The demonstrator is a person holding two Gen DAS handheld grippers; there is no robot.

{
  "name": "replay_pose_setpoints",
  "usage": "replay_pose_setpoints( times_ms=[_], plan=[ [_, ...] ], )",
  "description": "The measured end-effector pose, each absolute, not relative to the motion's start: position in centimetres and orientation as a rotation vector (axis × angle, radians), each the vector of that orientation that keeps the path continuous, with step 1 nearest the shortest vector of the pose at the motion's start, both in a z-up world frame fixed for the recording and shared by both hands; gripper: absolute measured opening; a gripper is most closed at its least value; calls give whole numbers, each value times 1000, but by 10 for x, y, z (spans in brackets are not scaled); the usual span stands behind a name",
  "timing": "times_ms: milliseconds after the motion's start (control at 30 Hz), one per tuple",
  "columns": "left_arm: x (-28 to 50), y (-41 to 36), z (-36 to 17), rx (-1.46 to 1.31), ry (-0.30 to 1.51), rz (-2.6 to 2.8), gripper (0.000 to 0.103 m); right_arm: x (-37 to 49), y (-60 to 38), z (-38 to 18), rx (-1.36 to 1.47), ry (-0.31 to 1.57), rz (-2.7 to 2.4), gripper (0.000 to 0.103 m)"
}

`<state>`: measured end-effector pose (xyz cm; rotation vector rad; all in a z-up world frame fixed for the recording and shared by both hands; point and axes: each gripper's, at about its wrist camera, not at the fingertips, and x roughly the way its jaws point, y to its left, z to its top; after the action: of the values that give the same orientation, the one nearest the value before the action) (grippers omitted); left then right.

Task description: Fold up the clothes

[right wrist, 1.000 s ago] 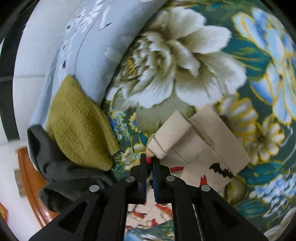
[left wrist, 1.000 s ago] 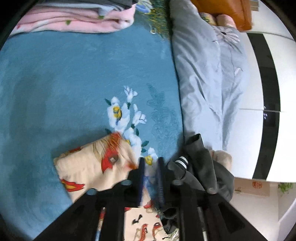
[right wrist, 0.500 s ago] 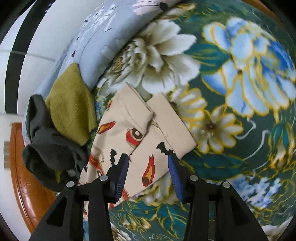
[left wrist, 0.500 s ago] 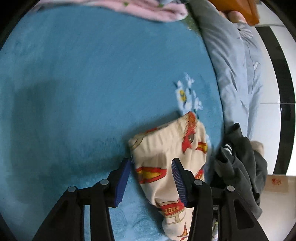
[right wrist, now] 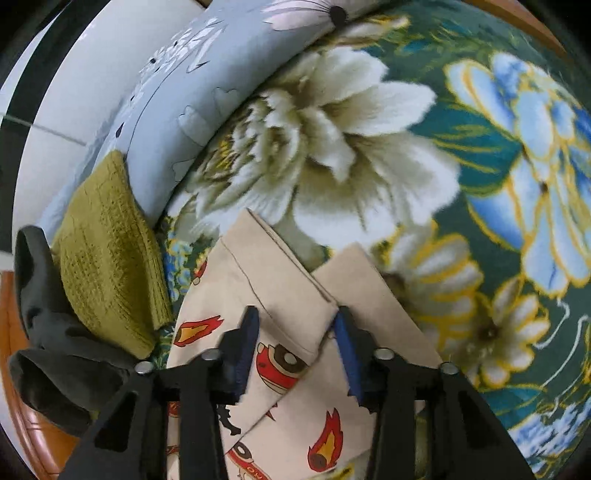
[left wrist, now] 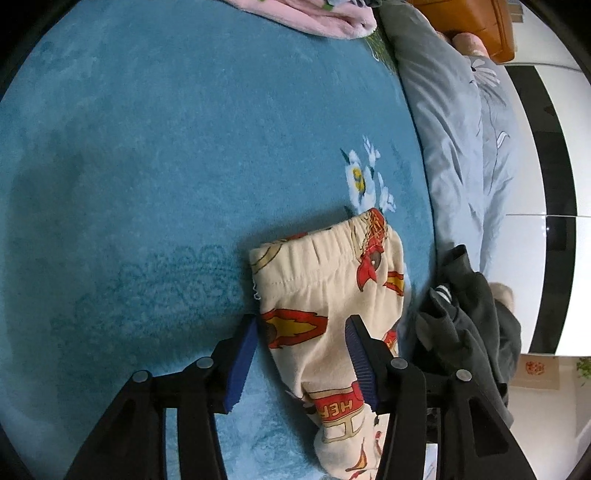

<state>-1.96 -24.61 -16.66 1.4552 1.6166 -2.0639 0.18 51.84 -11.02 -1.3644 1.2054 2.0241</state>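
Observation:
Cream children's trousers [left wrist: 332, 295] printed with red flames and cars lie flat on the blue blanket [left wrist: 166, 166], waistband end away from me. My left gripper [left wrist: 301, 328] hangs open just above that waist end, one blue pad on each side, touching nothing. In the right wrist view the two leg cuffs of the trousers [right wrist: 288, 295] rest side by side on the floral blanket [right wrist: 461, 206]. There my right gripper [right wrist: 295, 321] stands open over the cuffs, holding nothing.
A dark grey garment [left wrist: 465, 325] is heaped right of the trousers, also seen at the left as the dark garment [right wrist: 48, 332]. An olive knitted cloth [right wrist: 107, 258] lies beside a pale blue quilt [left wrist: 461, 147]. A folded pink blanket [left wrist: 325, 18] sits at the far edge.
Both grippers were shut on the trousers one second ago; they have let go and opened. The trousers now lie spread flat, and both grippers have drawn back a little.

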Motion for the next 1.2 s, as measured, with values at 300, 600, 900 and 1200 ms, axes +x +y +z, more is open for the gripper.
replay_pose_setpoints(
  times_ms=[300,600,900,1200],
  plan=[
    [-18,-245,-169,1419,1685,-2056,53,39,519,-41,-1271,1053,2204,6],
    [-28,-236,-166,1472,1588,-2122,56,64,523,-93,-1382,1064,2060,9],
    [-32,-232,-165,1464,1554,-2148,60,75,525,-100,-1358,1109,2050,54],
    [-29,-236,-167,1426,1636,-2110,60,68,518,-87,-1399,1133,2108,52]
  ],
)
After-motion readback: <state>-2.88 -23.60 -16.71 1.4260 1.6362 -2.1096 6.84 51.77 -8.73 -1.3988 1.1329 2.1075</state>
